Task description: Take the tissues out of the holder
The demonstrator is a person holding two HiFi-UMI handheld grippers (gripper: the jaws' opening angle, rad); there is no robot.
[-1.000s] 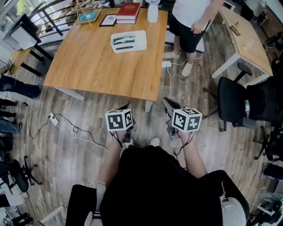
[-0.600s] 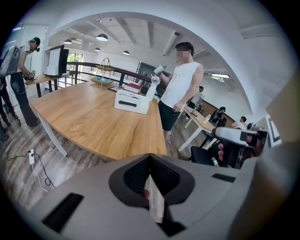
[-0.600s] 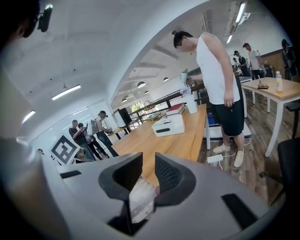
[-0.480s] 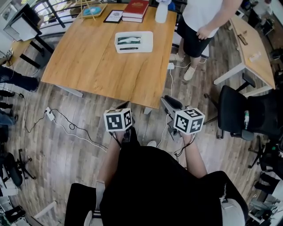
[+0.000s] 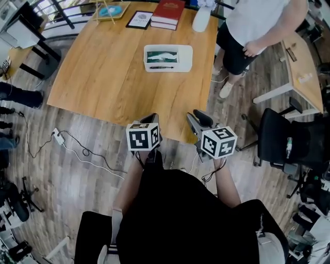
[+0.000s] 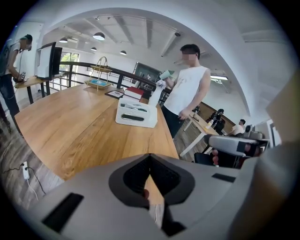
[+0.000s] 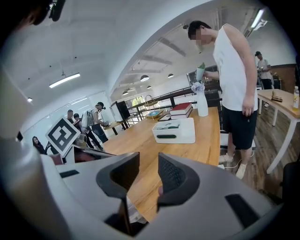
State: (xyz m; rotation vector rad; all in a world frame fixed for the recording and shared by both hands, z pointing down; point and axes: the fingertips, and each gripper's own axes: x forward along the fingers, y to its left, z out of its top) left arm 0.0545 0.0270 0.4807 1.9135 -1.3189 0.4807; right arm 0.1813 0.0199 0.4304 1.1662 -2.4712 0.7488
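The white tissue holder (image 5: 168, 57) stands on the far half of the wooden table (image 5: 103, 77), with a white tissue showing in its top slot. Both grippers hang at the table's near edge, well short of the holder. My left gripper (image 5: 150, 119) is shut, its tips (image 6: 149, 157) meeting with nothing between them. The jaws of my right gripper (image 5: 198, 118) are opening, and only a narrow empty gap (image 7: 149, 165) shows between them. The holder (image 6: 136, 112) lies ahead of the left jaws and also ahead of the right ones, where the holder (image 7: 174, 131) sits mid-table.
Red books (image 5: 167, 13), a framed picture (image 5: 139, 19) and a white vase (image 5: 201, 19) stand at the table's far edge. A person (image 5: 258, 26) stands by its far right corner. A black office chair (image 5: 289, 142) is on the right, cables (image 5: 77, 149) on the floor left.
The table and holder have come nearer in the head view. Both grippers, earlier over the floor, now reach the table's near edge.
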